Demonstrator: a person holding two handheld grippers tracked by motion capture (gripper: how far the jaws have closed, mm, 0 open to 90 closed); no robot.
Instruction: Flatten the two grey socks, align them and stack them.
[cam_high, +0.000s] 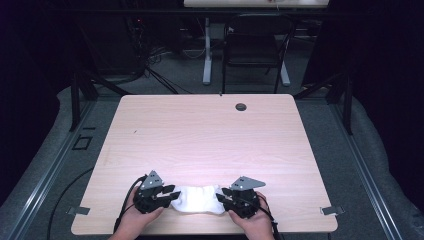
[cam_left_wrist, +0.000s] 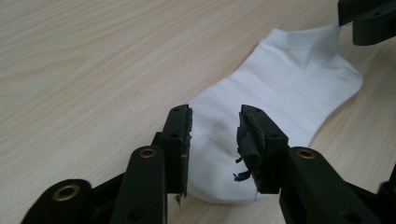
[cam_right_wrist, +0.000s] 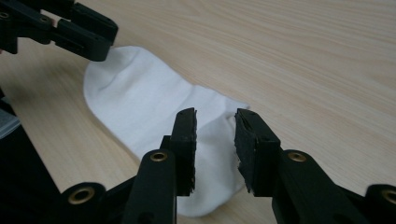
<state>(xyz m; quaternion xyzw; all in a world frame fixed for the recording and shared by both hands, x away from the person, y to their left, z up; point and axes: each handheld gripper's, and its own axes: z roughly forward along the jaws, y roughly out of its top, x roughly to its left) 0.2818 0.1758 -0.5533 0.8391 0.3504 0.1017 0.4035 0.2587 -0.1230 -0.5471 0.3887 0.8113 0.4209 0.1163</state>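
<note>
A white ankle sock (cam_high: 199, 198) lies flat near the front edge of the light wooden table (cam_high: 210, 130). My left gripper (cam_high: 172, 193) is at the sock's left end and my right gripper (cam_high: 222, 196) at its right end, each held in a hand. In the left gripper view the black jaws (cam_left_wrist: 215, 116) stand apart over the sock's toe end (cam_left_wrist: 280, 79), pads clear of the fabric. The right gripper's jaws (cam_right_wrist: 215, 119) stand apart the same way over the cuff end (cam_right_wrist: 135, 98). Each gripper view also catches the other gripper (cam_left_wrist: 369, 18) (cam_right_wrist: 84, 30) at the sock's far end.
A round cable hole (cam_high: 241, 106) sits near the table's far edge. Metal clips (cam_high: 79, 210) (cam_high: 331, 210) hang at the front corners. Beyond the table stand a dark chair (cam_high: 255, 45) and a white desk leg (cam_high: 207, 50), with cables on the floor.
</note>
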